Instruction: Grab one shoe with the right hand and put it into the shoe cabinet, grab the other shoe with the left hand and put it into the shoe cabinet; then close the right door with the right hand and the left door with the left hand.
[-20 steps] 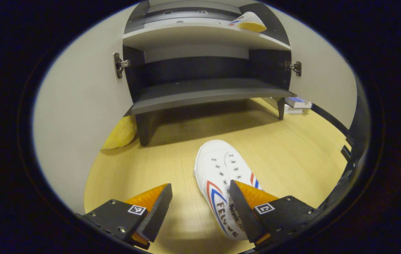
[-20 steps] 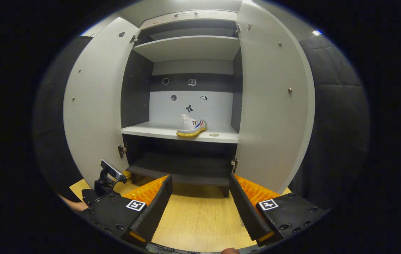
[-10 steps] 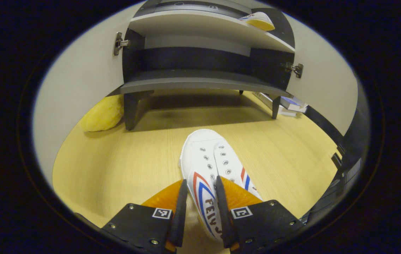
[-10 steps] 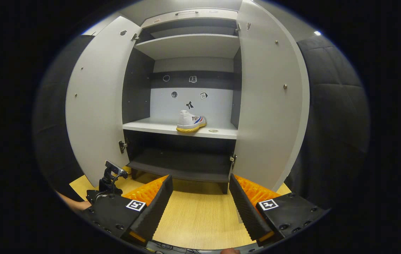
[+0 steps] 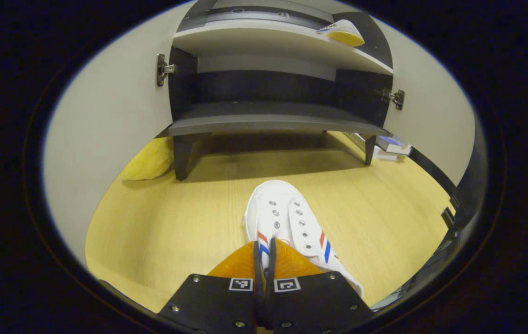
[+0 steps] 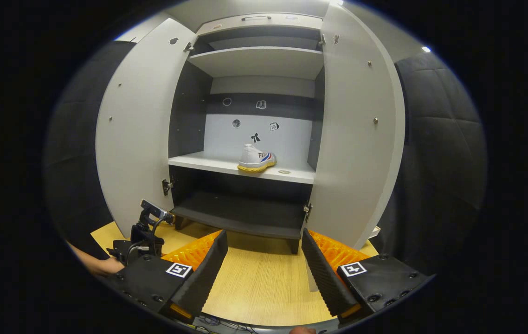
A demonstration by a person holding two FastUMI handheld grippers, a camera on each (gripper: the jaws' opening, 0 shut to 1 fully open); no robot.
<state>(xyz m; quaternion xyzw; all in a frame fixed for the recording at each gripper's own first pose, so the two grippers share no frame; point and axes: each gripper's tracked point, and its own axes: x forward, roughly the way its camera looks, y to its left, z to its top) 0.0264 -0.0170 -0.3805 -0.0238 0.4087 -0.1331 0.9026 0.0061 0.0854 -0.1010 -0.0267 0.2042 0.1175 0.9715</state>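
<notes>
I have the left gripper (image 5: 264, 260) clamped on the heel collar of the shoe (image 5: 287, 222) that lies on the floor (image 5: 162, 222) in front of the cabinet (image 5: 268, 116), toe pointing toward it. The fingers are almost together, pinching a thin edge of canvas, so I judge the grip narrow and likely to let the shoe swing toe-down once it leaves the floor.

The right gripper (image 6: 264, 273) hangs released, fingers wide apart with nothing between them, in front of the cabinet. The other shoe (image 6: 255, 160) already sits on the white shelf (image 6: 208, 163) inside, toward its right side, so the space left of it is free. Both doors are wide open: the left door (image 6: 134, 139) and the right door (image 6: 352, 139).

To do this step well, I would lift straight up first, slowly, and watch whether the shoe sags. Then I would carry it high enough to clear the dark bottom shelf (image 5: 264, 121) and the white shelf's front edge, and set it down left of the other shoe, sole flat, before I let go.
</notes>
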